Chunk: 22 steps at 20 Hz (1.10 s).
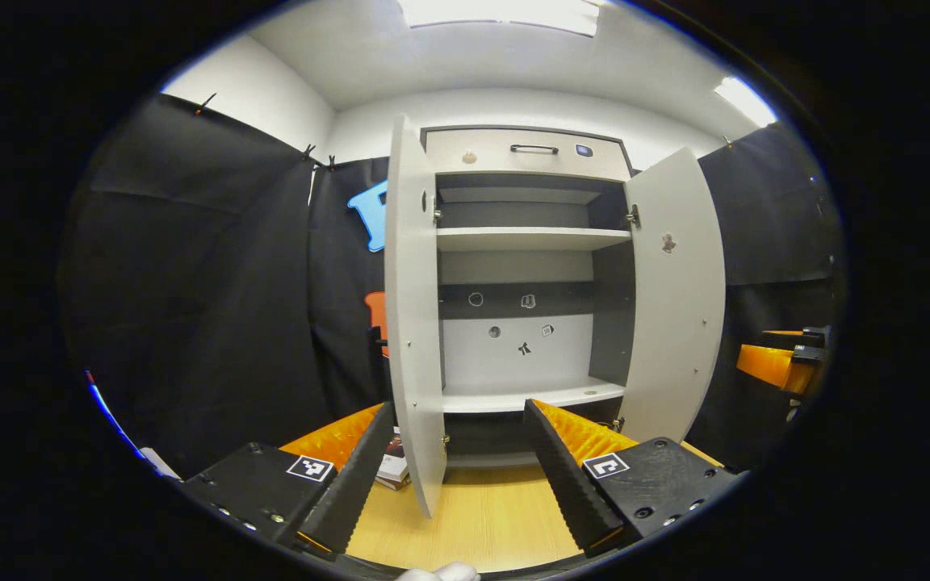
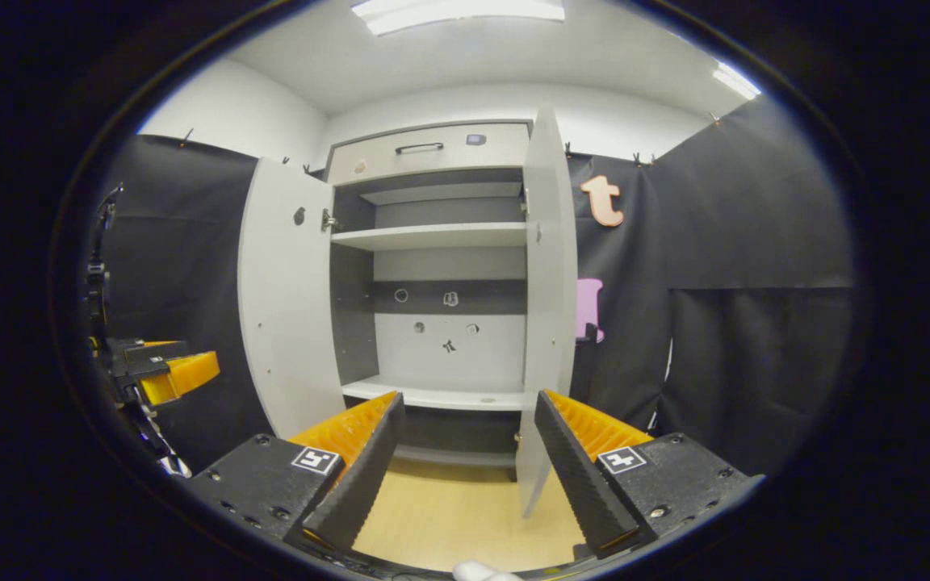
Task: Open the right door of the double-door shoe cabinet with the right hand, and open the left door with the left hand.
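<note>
The white double-door shoe cabinet [image 1: 525,238] stands straight ahead with both doors swung open. In the left gripper view its left door [image 1: 411,323] is edge-on to me, and its lower edge hangs between the spread fingers of my left gripper [image 1: 457,411], which is open and touches nothing. The right door [image 1: 675,298] angles outward. In the right gripper view the right door [image 2: 550,307] is edge-on, close to the inner side of the right-hand finger of my right gripper [image 2: 469,401], which is open. The left door [image 2: 287,307] stands wide.
A drawer with a dark handle [image 1: 534,148] tops the cabinet, and bare shelves [image 1: 529,397] show inside. The surface below is light wood [image 1: 481,516]. A small stack of books [image 1: 392,470] lies by the left door's foot. Black cloth hangs on both sides.
</note>
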{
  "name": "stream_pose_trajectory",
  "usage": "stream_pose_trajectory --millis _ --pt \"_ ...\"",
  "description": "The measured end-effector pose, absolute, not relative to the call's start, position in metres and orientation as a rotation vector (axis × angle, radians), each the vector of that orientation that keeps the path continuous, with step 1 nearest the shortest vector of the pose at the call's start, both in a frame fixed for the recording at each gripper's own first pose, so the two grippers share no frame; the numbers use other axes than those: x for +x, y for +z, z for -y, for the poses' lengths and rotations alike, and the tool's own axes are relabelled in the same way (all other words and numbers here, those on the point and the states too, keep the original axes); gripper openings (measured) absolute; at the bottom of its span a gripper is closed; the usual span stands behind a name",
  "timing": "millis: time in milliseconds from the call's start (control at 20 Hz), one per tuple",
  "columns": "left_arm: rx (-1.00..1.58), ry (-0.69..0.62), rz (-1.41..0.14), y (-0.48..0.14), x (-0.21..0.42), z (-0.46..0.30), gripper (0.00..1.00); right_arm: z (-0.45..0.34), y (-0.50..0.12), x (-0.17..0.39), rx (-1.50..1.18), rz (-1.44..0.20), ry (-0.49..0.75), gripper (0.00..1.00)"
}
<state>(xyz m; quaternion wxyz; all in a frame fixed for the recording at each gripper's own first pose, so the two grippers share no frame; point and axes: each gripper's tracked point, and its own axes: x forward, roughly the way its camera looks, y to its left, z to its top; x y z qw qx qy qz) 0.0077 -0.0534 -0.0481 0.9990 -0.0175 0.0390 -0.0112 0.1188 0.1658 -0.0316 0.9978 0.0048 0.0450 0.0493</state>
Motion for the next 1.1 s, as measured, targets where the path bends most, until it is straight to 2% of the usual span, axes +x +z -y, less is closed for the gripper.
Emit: stream_pose_trajectory --millis 50,100,300,1100 --pt "-0.033 -0.027 -0.074 -0.044 0.006 0.06 1.0 -0.164 -0.032 0.119 0.013 -0.091 0.086 0.99" --pt "-0.034 -0.031 -0.068 -0.042 0.003 0.066 0.96 -0.162 -0.034 0.118 0.015 -0.094 0.078 1.0" --pt "-0.035 -0.049 -0.077 -0.046 -0.002 0.087 0.96 -0.154 -0.039 0.112 0.019 -0.104 0.048 0.99" --pt "-0.029 -0.044 -0.059 -0.042 -0.006 0.086 0.96 -0.157 -0.026 0.112 0.007 -0.064 0.028 1.0"
